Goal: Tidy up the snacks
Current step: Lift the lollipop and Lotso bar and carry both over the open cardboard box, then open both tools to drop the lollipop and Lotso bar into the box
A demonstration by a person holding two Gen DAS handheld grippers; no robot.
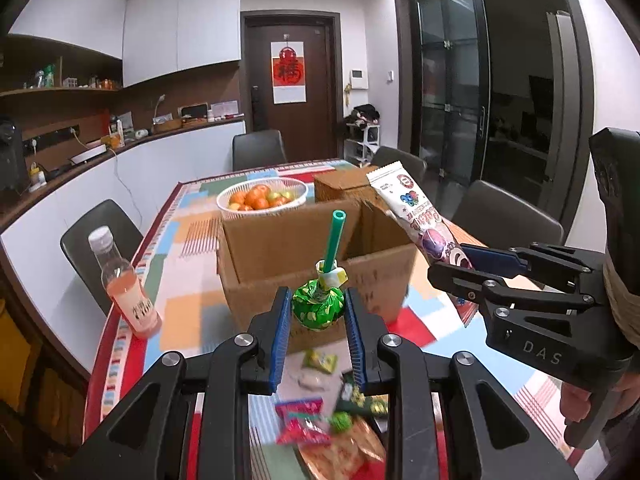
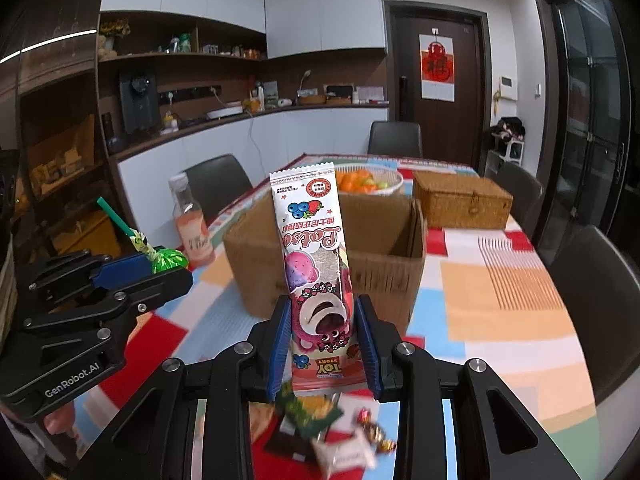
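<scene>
Cardboard box (image 1: pixel 320 264) open, mesh basket (image 1: pixel 262 197) holding oranges (image 1: pixel 256 196)

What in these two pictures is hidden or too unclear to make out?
- Floor of the cardboard box: both views, its front wall blocks it.
- Loose snacks on the table: both views, blurred and partly behind gripper fingers.
- Bottle label: left wrist view, too small to read.
- Wicker basket contents: right wrist view, lid shut.
</scene>
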